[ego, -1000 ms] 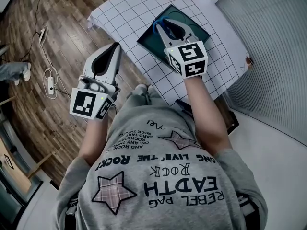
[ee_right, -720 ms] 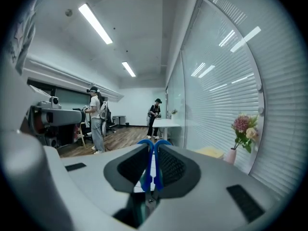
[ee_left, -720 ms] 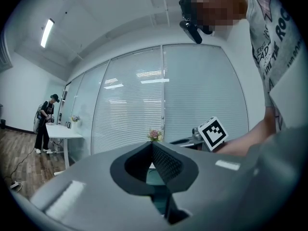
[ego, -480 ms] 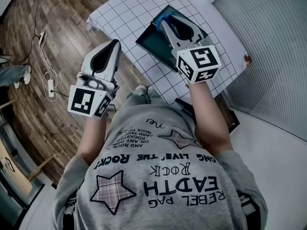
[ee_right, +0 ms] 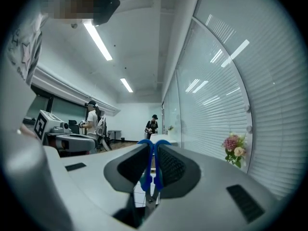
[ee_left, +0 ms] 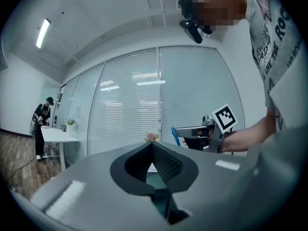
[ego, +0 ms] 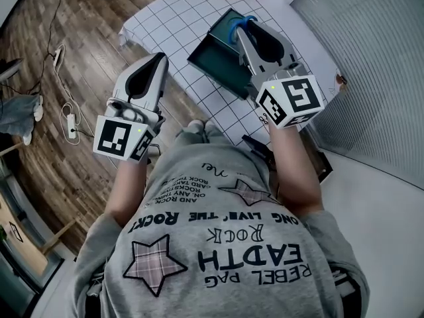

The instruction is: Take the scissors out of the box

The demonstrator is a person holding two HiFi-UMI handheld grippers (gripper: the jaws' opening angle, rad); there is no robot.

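Right gripper [ego: 246, 33] clamps the scissors [ee_right: 145, 176] by their blue handles between its fingertips, blades running back along the fingers, above the box [ego: 213, 56]; left gripper [ego: 158, 61], closed and empty, hangs well aside.

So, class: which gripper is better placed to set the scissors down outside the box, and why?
Right. The right gripper is shut on the blue-handled scissors, above the box on the table. The left gripper is shut, empty, and off to the side of the table's edge.
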